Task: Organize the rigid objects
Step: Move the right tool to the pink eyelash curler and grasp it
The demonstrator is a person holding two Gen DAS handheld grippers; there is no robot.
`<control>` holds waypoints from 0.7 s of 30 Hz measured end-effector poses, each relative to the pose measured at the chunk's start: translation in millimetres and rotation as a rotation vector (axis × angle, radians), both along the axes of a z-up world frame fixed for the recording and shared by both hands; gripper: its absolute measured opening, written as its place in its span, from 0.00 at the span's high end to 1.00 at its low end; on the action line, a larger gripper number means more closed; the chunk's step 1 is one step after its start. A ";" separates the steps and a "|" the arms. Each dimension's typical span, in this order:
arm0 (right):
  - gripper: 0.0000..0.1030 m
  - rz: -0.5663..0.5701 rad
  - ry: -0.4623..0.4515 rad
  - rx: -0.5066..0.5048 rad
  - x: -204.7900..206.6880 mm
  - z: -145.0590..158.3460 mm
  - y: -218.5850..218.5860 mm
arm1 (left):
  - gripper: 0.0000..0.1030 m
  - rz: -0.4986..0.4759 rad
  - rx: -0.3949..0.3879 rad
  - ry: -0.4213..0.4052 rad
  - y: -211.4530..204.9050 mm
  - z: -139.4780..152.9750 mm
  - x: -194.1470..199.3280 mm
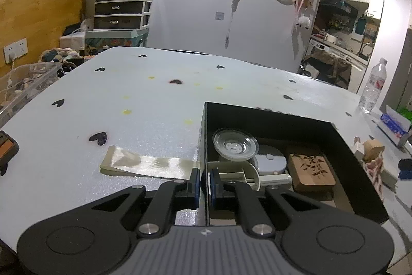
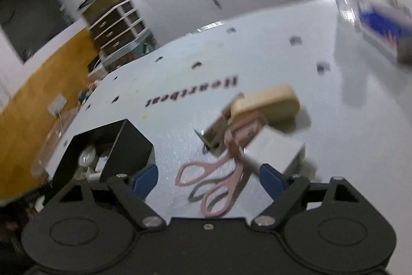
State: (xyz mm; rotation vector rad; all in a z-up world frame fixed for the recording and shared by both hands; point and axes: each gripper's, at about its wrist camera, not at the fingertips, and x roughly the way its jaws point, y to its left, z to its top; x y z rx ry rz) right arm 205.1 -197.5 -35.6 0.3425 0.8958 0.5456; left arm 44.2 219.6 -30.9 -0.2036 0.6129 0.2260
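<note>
- Pink scissors point(image 2: 219, 182) lie flat on the table point(image 2: 334, 133), blades touching a white box point(image 2: 275, 148).
- Right gripper point(image 2: 208, 178): jaws spread above the handles; thin loops may slip.
- Left gripper point(image 1: 204, 182): pinching the black box point(image 1: 283, 117) wall; dragging risks upsetting the glass dish point(image 1: 235, 147).

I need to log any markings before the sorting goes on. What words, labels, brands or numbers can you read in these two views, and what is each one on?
"Heartbeat": black print on the white table cover, upside down in the right wrist view.
Water bottle label: too small to read.
Blue and white box: print too blurred.
Dark marks on the wooden block in the black box: not legible.
Nothing else is readable.
</note>
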 end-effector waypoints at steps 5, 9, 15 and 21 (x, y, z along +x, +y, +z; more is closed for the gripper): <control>0.30 -0.144 0.069 0.076 13.9 -22.5 -4.2 | 0.92 0.008 0.016 0.011 -2.5 1.0 3.2; 0.33 -0.177 0.064 0.101 19.4 -25.7 5.3 | 0.92 0.017 0.027 0.015 -5.0 1.6 4.3; 0.49 -0.171 -0.013 -0.007 21.5 -25.4 28.6 | 0.92 0.025 0.039 0.025 -7.4 2.9 8.1; 0.73 -0.121 -0.067 -0.119 14.2 -21.8 30.9 | 0.92 0.033 0.040 0.015 -7.3 0.6 10.1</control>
